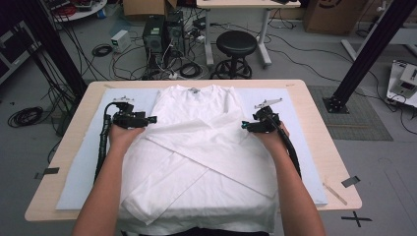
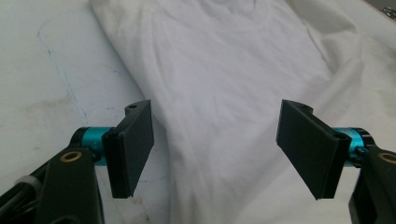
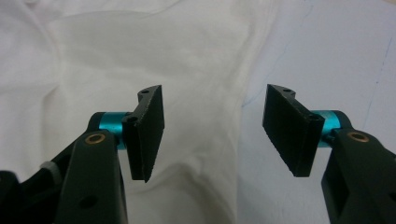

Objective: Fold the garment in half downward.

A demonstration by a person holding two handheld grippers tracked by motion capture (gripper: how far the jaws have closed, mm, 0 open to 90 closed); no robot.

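Left claw [image 2: 215, 149]: jaws wide, empty, straddling the shirt's side edge.
Right claw [image 3: 212, 135]: wide, empty, astride the opposite edge.
White T-shirt [image 1: 196, 147]: between both claws, sleeves crossed over the body, probably mid-fold.
Mat [image 1: 83, 167]: beneath, for flat folding.

tool [image 2: 217, 149] agape, white shirt [image 2: 224, 79] beneath

A white T-shirt [image 1: 196, 152] lies flat mid-table, collar toward twelve o'clock, both sleeves folded crosswise over its front.
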